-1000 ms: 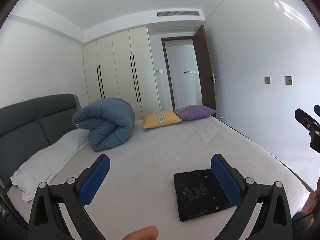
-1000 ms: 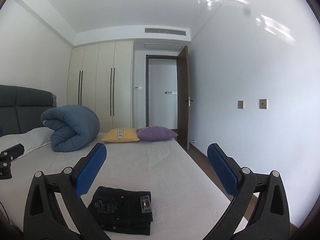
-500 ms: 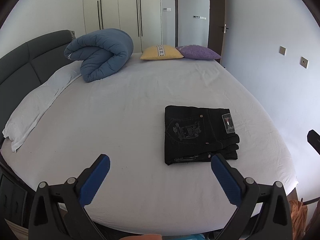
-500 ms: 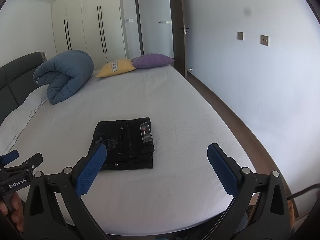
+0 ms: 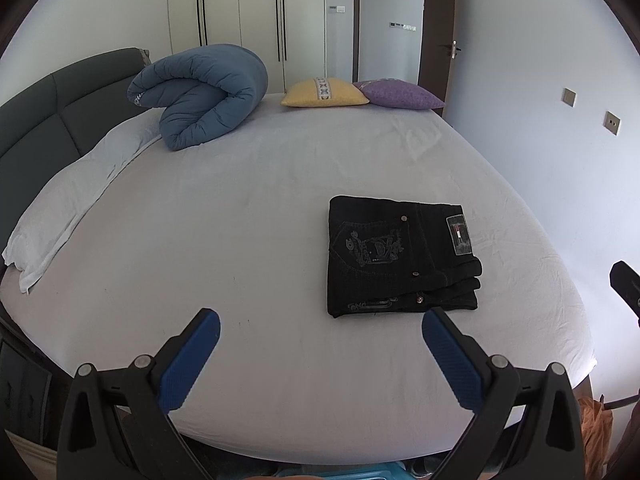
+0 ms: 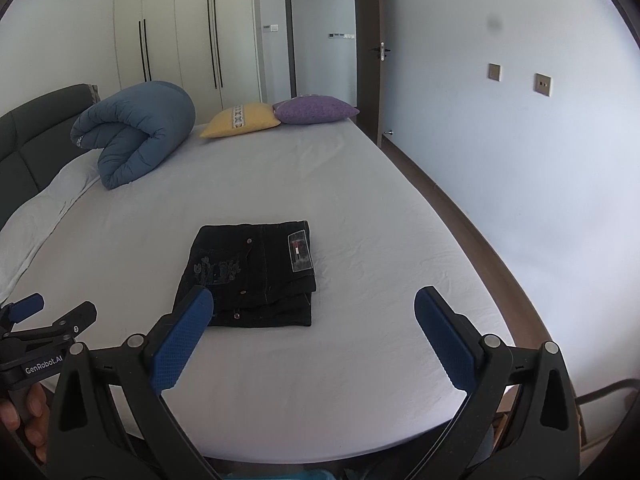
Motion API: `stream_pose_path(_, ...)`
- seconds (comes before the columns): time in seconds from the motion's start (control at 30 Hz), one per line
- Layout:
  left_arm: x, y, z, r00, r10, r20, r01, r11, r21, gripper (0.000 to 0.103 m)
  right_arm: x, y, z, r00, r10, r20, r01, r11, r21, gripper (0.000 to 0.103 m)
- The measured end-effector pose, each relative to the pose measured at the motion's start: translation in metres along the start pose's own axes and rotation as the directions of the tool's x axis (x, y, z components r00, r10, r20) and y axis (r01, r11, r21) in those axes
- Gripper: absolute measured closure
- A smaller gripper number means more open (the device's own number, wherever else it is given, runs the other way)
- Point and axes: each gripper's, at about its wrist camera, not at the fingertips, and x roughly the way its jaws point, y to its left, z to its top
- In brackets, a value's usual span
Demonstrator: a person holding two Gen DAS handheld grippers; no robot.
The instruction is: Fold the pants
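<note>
Black pants (image 5: pixel 400 258) lie folded into a compact rectangle on the white bed sheet (image 5: pixel 240 220), a label patch facing up; the right wrist view shows the pants (image 6: pixel 252 276) too. My left gripper (image 5: pixel 320 322) is held open above the bed's near edge, short of the pants and apart from them. My right gripper (image 6: pixel 314 300) is also open, nothing between its blue pads, hovering over the near edge just in front of the pants. The left gripper (image 6: pixel 24 312) appears at the lower left of the right wrist view, held by a hand (image 6: pixel 24 420).
A rolled blue duvet (image 5: pixel 200 96), a yellow pillow (image 5: pixel 324 94) and a purple pillow (image 5: pixel 400 94) lie at the bed's far end. A white pillow (image 5: pixel 72 196) lies along the grey headboard (image 5: pixel 48 112) on the left. Wall and floor strip run along the right.
Both grippers have drawn back and tilted down, so the whole bed and the folded pants now lie in front of them. The pants have not moved.
</note>
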Motion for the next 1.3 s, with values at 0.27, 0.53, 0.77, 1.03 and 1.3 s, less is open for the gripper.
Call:
stream_pose_path(0.27,0.0,-0.002,-0.002,1.0,-0.003,-0.006,0.003,1.0,-0.005,0.0,0.003,0.001,0.0,1.0,0.001,-0.006,-0.001,1.0,-0.003,0.0)
stream_pose_path(0.53,0.002,-0.003,-0.004,1.0,-0.008,-0.014,0.008,1.0,-0.001,0.0,0.013,0.001,-0.005,1.0,-0.001,-0.015,0.0,1.0,-0.007,0.0)
stream_pose_path(0.77,0.001,-0.005,-0.004,1.0,-0.01,-0.017,0.01,1.0,0.002,0.0,0.016,0.001,-0.007,1.0,-0.002,-0.018,0.002,1.0,-0.006,0.0)
stream_pose_path(1.03,0.0,-0.006,-0.004,1.0,-0.013,-0.018,0.013,1.0,0.004,0.0,0.016,0.002,-0.007,1.0,-0.001,-0.019,0.001,1.0,-0.006,0.0)
stream_pose_path(1.3,0.0,-0.006,-0.004,1.0,-0.013,-0.02,0.013,1.0,0.003,0.0,0.019,0.002,-0.009,1.0,0.001,-0.021,-0.001,1.0,-0.008,0.0)
